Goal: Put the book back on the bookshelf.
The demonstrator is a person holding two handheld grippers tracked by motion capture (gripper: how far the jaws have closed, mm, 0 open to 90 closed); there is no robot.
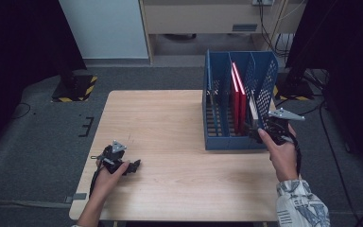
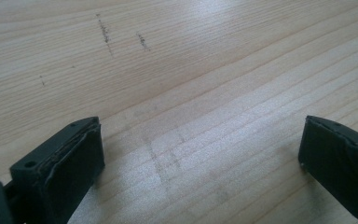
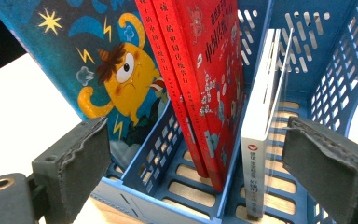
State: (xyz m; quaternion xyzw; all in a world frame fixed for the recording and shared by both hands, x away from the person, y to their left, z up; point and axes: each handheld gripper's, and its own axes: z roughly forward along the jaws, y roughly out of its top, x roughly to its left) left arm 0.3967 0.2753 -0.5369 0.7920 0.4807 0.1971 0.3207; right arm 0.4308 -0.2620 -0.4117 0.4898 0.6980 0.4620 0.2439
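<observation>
A blue slotted file rack [image 1: 227, 142] stands at the right edge of the bench [image 1: 170, 123], toward the far corner. Its left compartment holds a blue picture book [image 3: 98, 70], the middle one two red books [image 3: 200, 70] leaning together, and the right one an upright white book [image 3: 261, 135].

The right gripper [image 3: 196, 163] faces the rack's near end with its jaws spread wide and nothing pinched; the white book stands beyond them, just inside the right jaw. The right hand [image 1: 283, 153] holds that gripper raised at the rack's near right corner.

The left gripper [image 2: 200, 158] rests near the bench's front left corner, jaws spread over bare wood, the left hand [image 1: 106, 177] wrapped around it.
</observation>
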